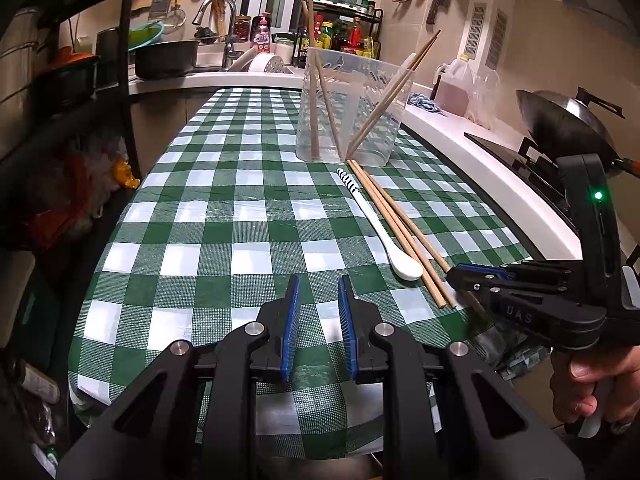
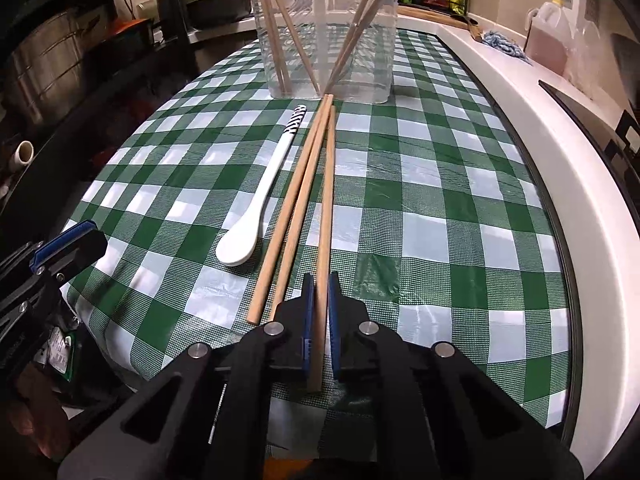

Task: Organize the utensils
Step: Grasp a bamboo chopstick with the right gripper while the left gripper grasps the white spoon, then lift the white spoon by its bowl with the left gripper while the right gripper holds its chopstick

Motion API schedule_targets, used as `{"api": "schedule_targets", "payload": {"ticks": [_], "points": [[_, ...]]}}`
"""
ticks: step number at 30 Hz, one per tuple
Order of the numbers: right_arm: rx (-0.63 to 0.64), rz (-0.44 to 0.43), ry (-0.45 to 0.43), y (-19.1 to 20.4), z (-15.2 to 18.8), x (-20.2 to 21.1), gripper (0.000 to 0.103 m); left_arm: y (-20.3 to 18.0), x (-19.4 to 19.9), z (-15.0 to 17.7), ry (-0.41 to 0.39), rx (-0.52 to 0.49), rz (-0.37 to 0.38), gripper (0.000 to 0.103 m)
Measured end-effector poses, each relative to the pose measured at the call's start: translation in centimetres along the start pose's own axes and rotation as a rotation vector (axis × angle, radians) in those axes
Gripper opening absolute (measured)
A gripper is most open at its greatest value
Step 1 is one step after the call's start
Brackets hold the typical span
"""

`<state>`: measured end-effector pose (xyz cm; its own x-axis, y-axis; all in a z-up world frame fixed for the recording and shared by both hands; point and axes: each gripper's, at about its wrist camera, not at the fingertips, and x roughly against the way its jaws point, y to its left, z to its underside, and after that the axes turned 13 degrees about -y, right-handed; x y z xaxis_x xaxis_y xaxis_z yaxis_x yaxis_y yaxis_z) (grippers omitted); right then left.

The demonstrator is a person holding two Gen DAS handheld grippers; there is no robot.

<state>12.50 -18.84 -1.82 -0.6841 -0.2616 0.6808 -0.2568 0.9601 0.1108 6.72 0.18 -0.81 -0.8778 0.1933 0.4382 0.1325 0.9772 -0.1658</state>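
Three wooden chopsticks [image 2: 304, 184] and a white spoon [image 2: 256, 216] with a striped handle lie on the green checked tablecloth [image 2: 440, 208], in front of a clear plastic container [image 2: 324, 32] holding several chopsticks. My right gripper [image 2: 319, 280] is shut on the near end of the rightmost chopstick [image 2: 326, 208]. It shows from the side in the left wrist view [image 1: 454, 274]. My left gripper [image 1: 318, 284] is open and empty above the near table edge, left of the spoon [image 1: 380, 224] and the chopsticks [image 1: 396, 228]. The container [image 1: 352, 108] stands beyond them.
A white counter [image 1: 472, 160] runs along the table's right side with a stove and a wok [image 1: 568, 124], an oil jug [image 1: 456, 84] and a blue cloth. A sink, pots and a spice rack [image 1: 340, 32] stand at the back. Dark shelves [image 1: 68, 120] stand at the left.
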Motion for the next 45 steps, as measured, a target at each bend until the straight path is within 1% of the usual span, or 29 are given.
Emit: {"api": "schedule_targets", "payload": {"ticks": [2, 9, 13, 17, 23, 24, 26, 29, 33, 38, 39, 40, 45], "points": [[-0.019, -0.001, 0.009, -0.3, 0.0, 0.0, 0.007, 0.0, 0.0, 0.0, 0.001, -0.002, 0.001, 0.019], [-0.061, 0.036, 0.038, -1.7, -0.1, 0.4, 0.007, 0.3, -0.1, 0.2, 0.01, 0.008, -0.005, 0.019], [-0.118, 0.013, 0.049, -3.1, 0.0, 1.1, 0.007, 0.6, -0.5, 0.4, 0.026, 0.026, -0.005, 0.019], [-0.167, 0.009, 0.06, -4.2, 0.6, 1.1, 0.007, 0.4, -1.1, 0.3, 0.046, 0.054, 0.019, 0.019], [-0.17, 0.018, 0.057, -4.3, 0.6, 1.1, 0.007, -1.4, -2.8, -0.8, 0.058, 0.076, 0.061, 0.02], [-0.168, 0.017, 0.056, -4.3, 0.6, 1.0, 0.007, -1.9, -3.2, -1.1, 0.058, 0.079, 0.069, 0.021], [-0.165, 0.017, 0.055, -4.4, 0.5, 1.0, 0.007, -2.7, -4.0, -1.2, 0.065, 0.085, 0.077, 0.027], [-0.164, 0.016, 0.053, -4.4, 0.5, 1.0, 0.007, -4.0, -5.8, -1.1, 0.099, 0.099, 0.088, 0.027], [-0.168, 0.012, 0.054, -4.5, 0.4, 0.9, 0.007, -5.7, -7.5, -0.8, 0.13, 0.119, 0.068, 0.027], [-0.169, 0.01, 0.055, -4.6, 0.4, 0.9, 0.007, -7.2, -8.5, 0.0, 0.157, 0.082, 0.009, 0.027], [-0.171, 0.008, 0.055, -4.6, 0.4, 0.9, 0.007, -7.5, -8.4, 0.1, 0.145, 0.066, -0.009, 0.025], [-0.171, 0.008, 0.055, -4.6, 0.4, 0.9, 0.007, -7.5, -8.3, 0.1, 0.141, 0.059, -0.017, 0.024], [-0.167, 0.009, 0.053, -4.5, 0.4, 0.9, 0.007, -6.1, -7.6, 0.2, 0.129, 0.073, -0.03, 0.023]]}}
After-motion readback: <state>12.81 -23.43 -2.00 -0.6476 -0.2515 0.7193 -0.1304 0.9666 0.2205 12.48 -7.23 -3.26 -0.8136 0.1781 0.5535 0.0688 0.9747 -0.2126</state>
